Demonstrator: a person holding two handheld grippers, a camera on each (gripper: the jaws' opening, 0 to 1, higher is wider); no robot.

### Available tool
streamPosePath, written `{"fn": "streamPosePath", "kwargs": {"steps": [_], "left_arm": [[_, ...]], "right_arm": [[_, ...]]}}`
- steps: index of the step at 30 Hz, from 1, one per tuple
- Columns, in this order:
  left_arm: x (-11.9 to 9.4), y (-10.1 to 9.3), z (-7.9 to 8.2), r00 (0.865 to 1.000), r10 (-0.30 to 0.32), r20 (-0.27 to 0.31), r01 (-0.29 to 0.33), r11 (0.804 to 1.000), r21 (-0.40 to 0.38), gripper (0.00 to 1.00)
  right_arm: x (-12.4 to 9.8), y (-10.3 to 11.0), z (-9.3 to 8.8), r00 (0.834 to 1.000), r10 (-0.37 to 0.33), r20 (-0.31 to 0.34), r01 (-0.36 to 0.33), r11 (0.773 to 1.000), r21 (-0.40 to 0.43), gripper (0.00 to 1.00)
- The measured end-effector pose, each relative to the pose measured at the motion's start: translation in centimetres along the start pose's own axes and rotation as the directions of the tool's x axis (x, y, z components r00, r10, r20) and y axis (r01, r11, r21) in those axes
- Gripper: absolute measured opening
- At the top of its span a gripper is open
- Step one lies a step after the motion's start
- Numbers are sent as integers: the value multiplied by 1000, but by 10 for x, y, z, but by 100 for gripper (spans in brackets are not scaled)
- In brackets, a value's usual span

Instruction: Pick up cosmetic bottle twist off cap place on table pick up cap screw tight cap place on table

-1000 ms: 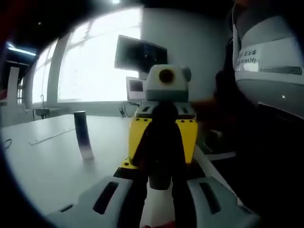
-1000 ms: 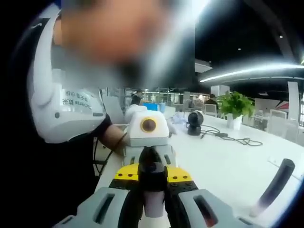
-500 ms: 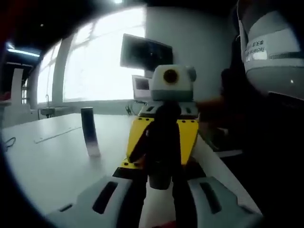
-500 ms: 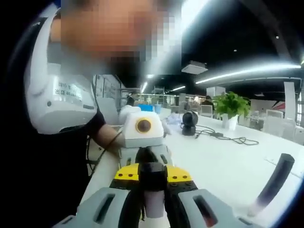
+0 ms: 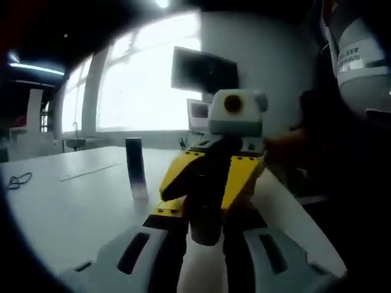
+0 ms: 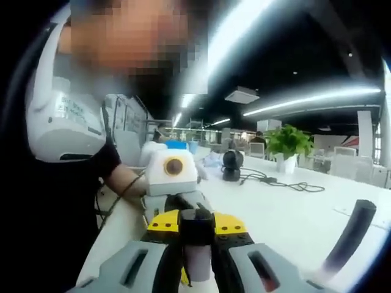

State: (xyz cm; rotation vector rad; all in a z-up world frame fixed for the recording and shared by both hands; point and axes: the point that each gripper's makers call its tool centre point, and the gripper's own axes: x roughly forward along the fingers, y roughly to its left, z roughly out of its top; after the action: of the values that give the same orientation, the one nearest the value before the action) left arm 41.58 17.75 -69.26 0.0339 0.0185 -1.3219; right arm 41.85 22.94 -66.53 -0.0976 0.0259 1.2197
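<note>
Bottle grip first, in the left gripper view: the left hand-held gripper has its jaws drawn in close around the near end of the bottle, and holds it off the surface. The right hand-held gripper, yellow-bodied, faces it head-on and pinches the far end. The two are lined up end to end, most likely so one can steady the bottle while the other turns the cap. A dark tube stands upright well apart, clear of the work.

In the right gripper view, the right hand-held gripper is narrowed on the pale bottle. The left hand-held gripper meets it from beyond, above the edge of the surface. I cannot tell whether the cap is being loosened or tightened. The dark tube leans at the right.
</note>
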Motion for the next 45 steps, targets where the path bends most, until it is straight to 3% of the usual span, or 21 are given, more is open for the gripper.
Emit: {"fn": "streamPosePath", "kwargs": {"steps": [6,11,13,16,20,21,24,26,32,35,37,39,45], "left_arm": [[-4,18,-9,994,105,-27,-105,994,27,17],[-11,32,-20,974,213,-76,-210,976,50,21],[-14,33,-22,969,231,-86,-230,973,24,22],[-23,35,-17,965,257,-54,-256,967,19,25],[-29,38,-16,957,286,-48,-285,958,24,34],[-32,41,-19,948,313,-61,-313,950,20,35],[-36,39,-22,937,339,-85,-338,941,27,31],[-39,38,-20,931,358,-74,-357,934,26,22],[-45,40,-3,933,359,7,-359,933,-18,17],[-46,40,11,928,364,79,-365,931,3,18],[-45,41,10,930,360,74,-361,933,3,21],[-43,40,2,934,355,34,-356,935,0,21],[-40,34,-1,940,340,13,-340,940,20,22]], "right_arm": [[8,-18,3,997,-77,29,76,997,31,11],[7,-33,9,987,-145,64,142,989,51,11],[7,-44,11,977,-194,84,188,980,70,11],[12,-54,12,968,-233,96,225,970,90,11],[19,-72,17,942,-308,131,294,949,117,11],[20,-73,17,942,-309,129,294,948,125,11],[24,-91,20,914,-386,123,369,919,141,11],[25,-104,17,890,-442,113,427,894,134,11],[36,-123,-2,844,-532,67,519,843,142,11],[43,-128,-11,838,-542,63,529,835,152,11],[47,-130,-17,834,-550,49,538,829,154,11],[49,-132,-22,830,-556,43,546,826,140,11],[55,-131,-28,828,-558,45,554,829,82,11]]}}
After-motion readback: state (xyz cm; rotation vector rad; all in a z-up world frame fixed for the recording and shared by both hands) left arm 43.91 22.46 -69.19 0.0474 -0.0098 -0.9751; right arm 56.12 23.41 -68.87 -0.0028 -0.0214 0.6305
